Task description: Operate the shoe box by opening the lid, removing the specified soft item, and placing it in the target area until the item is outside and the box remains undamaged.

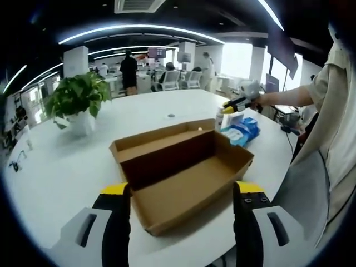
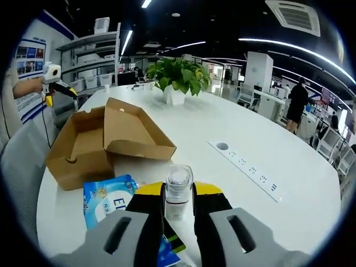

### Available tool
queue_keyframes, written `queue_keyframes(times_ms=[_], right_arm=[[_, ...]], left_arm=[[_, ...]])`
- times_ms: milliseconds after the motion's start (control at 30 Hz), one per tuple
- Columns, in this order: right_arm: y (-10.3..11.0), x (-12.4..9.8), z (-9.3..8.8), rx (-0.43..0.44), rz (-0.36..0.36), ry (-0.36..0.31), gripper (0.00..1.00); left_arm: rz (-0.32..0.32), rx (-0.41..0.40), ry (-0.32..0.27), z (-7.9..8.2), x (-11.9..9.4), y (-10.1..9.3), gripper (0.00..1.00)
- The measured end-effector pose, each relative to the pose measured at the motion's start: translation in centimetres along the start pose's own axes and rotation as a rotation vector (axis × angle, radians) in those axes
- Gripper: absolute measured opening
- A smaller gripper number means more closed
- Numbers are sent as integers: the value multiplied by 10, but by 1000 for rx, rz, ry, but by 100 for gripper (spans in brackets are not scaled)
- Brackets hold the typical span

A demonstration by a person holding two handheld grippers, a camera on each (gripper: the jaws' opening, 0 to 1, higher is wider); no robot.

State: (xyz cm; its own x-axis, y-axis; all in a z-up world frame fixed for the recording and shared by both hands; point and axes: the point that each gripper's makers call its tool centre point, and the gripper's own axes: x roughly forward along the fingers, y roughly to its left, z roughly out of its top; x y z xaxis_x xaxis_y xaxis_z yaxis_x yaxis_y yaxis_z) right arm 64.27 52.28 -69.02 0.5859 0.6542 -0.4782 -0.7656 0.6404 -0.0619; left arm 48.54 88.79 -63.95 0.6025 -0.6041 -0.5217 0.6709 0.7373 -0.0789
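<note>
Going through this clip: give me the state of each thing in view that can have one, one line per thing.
shoe box: lid open, folded back, inside looks empty
clear bottle: upright, cap on, clamped between the right jaws
blue packet: lying flat on the table beside the box, outside it
left gripper: jaws open, astride the box's near end
right gripper: jaws shut on the bottle
potted plant: upright

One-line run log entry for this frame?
brown cardboard shoe box: open, empty | right gripper: shut on clear bottle | left gripper: open | blue soft pack: on white table
</note>
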Motion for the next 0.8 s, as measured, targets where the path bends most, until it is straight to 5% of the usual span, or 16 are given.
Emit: queue_keyframes(times_ms=[600, 800], right_arm=[[-5, -6, -4, -37, 69, 61, 16], [-3, -9, -1, -31, 71, 82, 23]], left_arm=[[10, -5, 17, -5, 1, 1, 75], [5, -6, 15, -5, 2, 0, 74]])
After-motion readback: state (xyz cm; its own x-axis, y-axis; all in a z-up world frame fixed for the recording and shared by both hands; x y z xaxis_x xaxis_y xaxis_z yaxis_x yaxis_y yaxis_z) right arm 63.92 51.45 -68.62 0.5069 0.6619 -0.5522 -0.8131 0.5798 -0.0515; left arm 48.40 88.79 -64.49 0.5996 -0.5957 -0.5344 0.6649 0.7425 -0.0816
